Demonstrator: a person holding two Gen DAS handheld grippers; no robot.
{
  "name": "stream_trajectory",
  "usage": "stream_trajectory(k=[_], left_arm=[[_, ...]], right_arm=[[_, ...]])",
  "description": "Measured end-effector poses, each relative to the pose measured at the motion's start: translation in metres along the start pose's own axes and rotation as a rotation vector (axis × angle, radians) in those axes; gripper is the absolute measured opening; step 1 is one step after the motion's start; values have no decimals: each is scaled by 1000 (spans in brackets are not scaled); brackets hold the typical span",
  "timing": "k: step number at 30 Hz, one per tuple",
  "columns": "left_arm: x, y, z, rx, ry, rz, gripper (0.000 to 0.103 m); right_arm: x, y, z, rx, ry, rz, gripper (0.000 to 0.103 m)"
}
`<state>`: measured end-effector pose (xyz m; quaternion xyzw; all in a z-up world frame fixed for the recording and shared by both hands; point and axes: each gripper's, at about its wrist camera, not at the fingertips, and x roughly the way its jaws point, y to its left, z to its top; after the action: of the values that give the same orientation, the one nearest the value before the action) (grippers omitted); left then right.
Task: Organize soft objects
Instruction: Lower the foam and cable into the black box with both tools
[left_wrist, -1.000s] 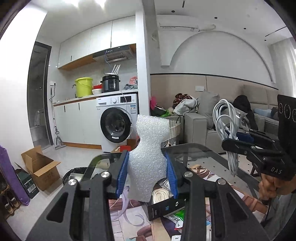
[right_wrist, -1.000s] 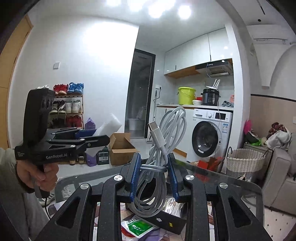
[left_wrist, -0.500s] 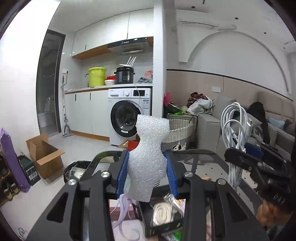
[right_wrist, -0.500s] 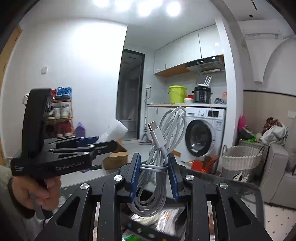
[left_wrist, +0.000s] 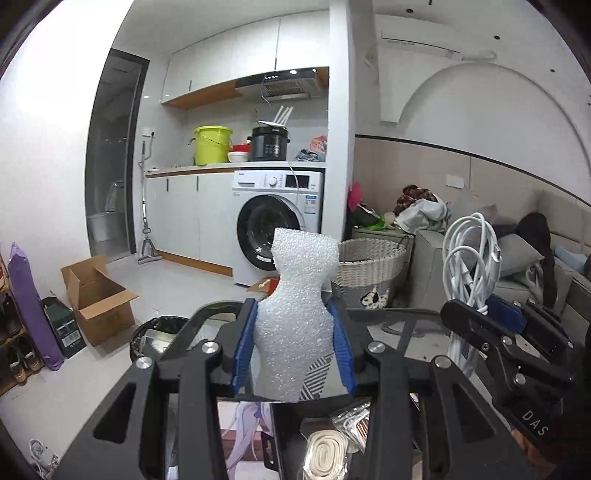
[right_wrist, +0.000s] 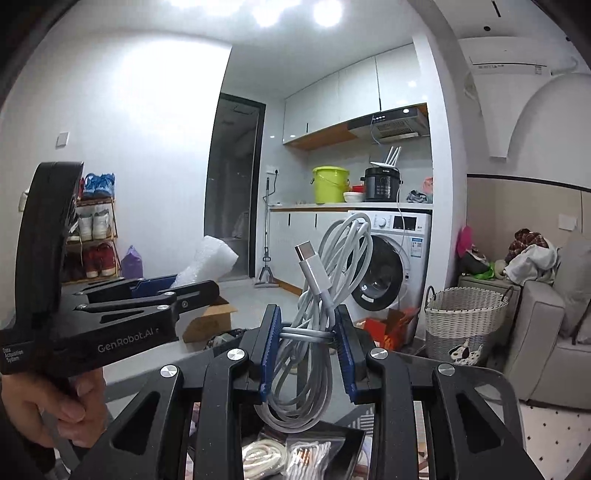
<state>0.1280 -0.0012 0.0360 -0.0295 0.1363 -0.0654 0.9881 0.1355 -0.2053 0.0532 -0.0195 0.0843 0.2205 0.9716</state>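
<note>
Left wrist view: a white, hourglass-shaped piece of bubbly packing foam (left_wrist: 293, 321) stands upright, clamped at its lower body between the blue pads of the left gripper (left_wrist: 293, 350), raised above a glass-topped table (left_wrist: 402, 325). To its right, the right gripper (left_wrist: 491, 325) grasps a bundled white charging cable (left_wrist: 469, 266), its loops rising above the black fingers.

Right wrist view shows that same cable (right_wrist: 325, 295) pinched at its banded waist between the blue pads of the right gripper (right_wrist: 306, 350), a silver USB-C plug sticking up. On the left, a person's hand (right_wrist: 48, 402) grips the handle of the left gripper (right_wrist: 184, 291), the foam (right_wrist: 207, 262) poking out past its tips.

Below both grippers lies a dark tray (right_wrist: 347, 435) with coiled cream cord (left_wrist: 325, 450) and small packets. Beyond stand a woven wicker basket (left_wrist: 369, 269), a white washing machine (left_wrist: 277, 221), an open cardboard box (left_wrist: 96, 295) and a grey sofa (right_wrist: 546, 332).
</note>
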Motion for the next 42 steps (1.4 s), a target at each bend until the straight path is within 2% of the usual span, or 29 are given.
stream_trajectory(k=[3,8,10,11,13,18,24,28,32,37,39,42], left_arm=[[3,-2,-1,9,15,-1,37],[19,-4,-6,14,106,-4,37],[29,-4,-9,12,162,-25,37],[37,-6,-13,10,220,-65,37],[48,-5,-20,-14,283,-98,37],[66,-7,-35,-30,406,-114,37],[73,-17,-49,-12,480,-137,37],[84,-24,-64,15,580,-126,37],[88,-32,-74,45,630,-117,37],[86,-32,-74,44,647,-109,37],[88,-30,-75,39,663,-106,37],[91,-26,-79,52,698,-88,37]], right_arm=[[4,-3,-1,6,21,7,29],[14,-3,0,7,75,18,29],[24,-4,-4,8,142,20,29],[30,-3,-8,5,182,15,29],[42,-4,-16,5,260,1,29],[65,-12,-40,35,413,-18,29],[74,-19,-65,75,481,18,29],[84,-22,-77,83,525,37,29],[93,-21,-90,80,596,34,29],[102,-30,-106,162,708,58,29],[107,-30,-111,178,716,109,28],[111,-22,-111,105,699,144,27]])
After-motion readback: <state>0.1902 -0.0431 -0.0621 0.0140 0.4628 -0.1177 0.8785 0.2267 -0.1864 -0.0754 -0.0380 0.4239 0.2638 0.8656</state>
